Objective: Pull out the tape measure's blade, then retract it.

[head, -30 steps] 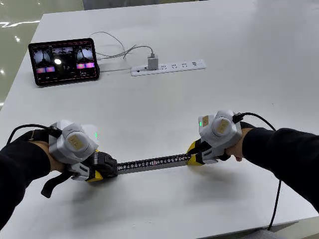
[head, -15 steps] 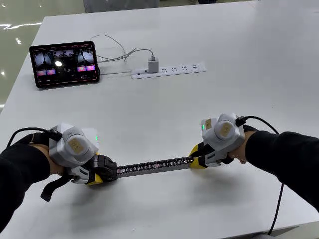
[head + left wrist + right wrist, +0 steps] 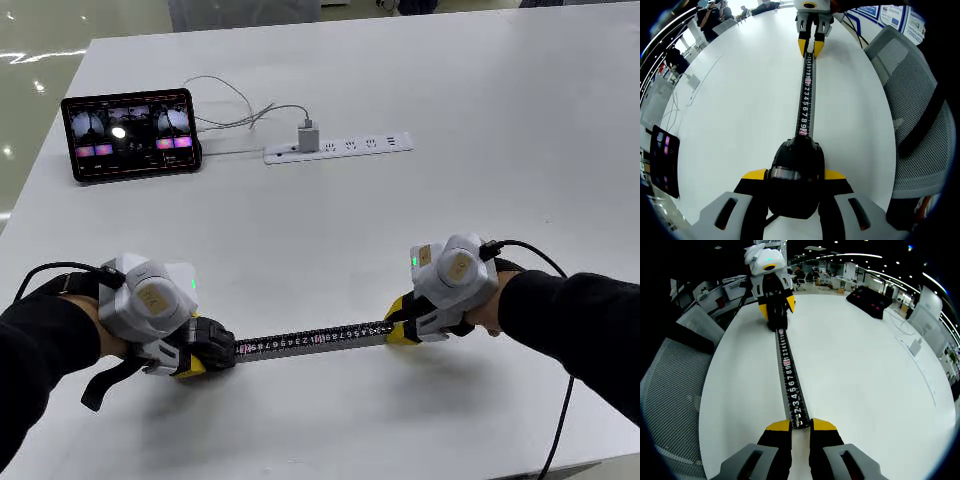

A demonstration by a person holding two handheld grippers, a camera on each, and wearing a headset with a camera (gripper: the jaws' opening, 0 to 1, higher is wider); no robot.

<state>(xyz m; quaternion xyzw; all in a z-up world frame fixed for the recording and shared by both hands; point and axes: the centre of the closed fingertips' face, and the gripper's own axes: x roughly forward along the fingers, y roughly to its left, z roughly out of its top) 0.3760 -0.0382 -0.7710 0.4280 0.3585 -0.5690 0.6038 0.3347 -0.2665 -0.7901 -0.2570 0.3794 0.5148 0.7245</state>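
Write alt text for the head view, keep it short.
Two handheld grippers hold a tape measure's blade pulled out across a white table: the left gripper clamps the black case, the right gripper pinches the blade's tip. Farther back lie a tablet and a power strip.

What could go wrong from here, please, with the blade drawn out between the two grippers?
1. The right gripper pinches only the very tip of the blade. It could slip free and whip back into the tape measure case.
2. The left gripper clamps that rounded case by its sides. A pull along the blade might twist it or drag it out of the jaws.
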